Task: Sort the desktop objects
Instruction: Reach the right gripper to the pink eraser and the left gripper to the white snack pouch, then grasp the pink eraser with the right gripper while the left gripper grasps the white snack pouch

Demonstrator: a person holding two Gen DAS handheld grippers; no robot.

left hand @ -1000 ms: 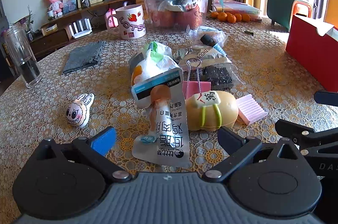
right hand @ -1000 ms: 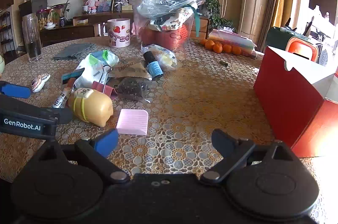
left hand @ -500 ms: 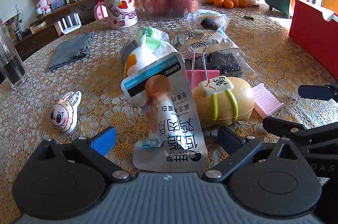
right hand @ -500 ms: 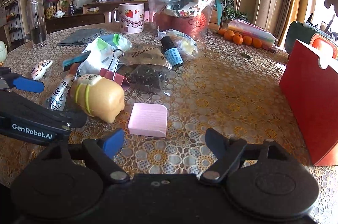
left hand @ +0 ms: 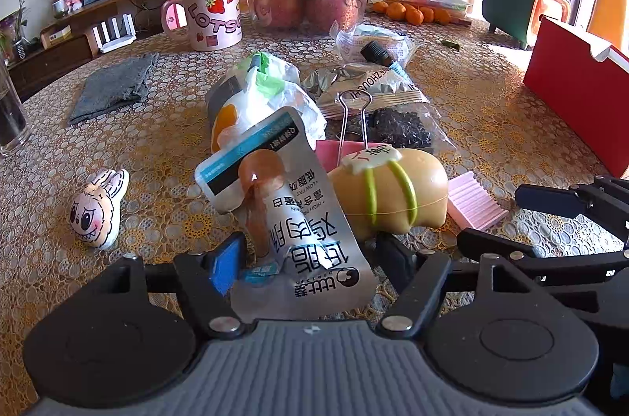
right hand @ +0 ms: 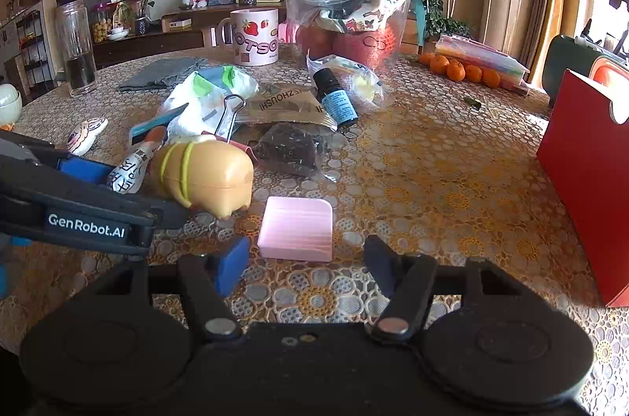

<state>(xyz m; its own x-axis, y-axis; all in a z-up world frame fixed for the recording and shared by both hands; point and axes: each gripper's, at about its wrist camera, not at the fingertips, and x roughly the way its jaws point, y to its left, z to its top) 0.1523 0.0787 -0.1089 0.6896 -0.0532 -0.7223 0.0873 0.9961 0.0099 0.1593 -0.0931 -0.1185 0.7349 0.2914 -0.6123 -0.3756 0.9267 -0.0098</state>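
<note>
The left gripper [left hand: 310,259] is closing, the silver snack pouch [left hand: 302,219] between its fingers, though I cannot tell whether the pads press it yet. Just beside the pouch lies the tan pig-shaped toy [left hand: 389,192], with a binder clip [left hand: 354,125] behind. The right gripper [right hand: 304,264] is closing just short of the pink ridged block [right hand: 297,229], nothing between its fingers. A red box [right hand: 585,156] stands well apart.

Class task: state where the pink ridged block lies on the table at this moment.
In the right wrist view the pink ridged block lies on the tablecloth just ahead of the right gripper, beside the yellow pig-shaped toy.
</note>
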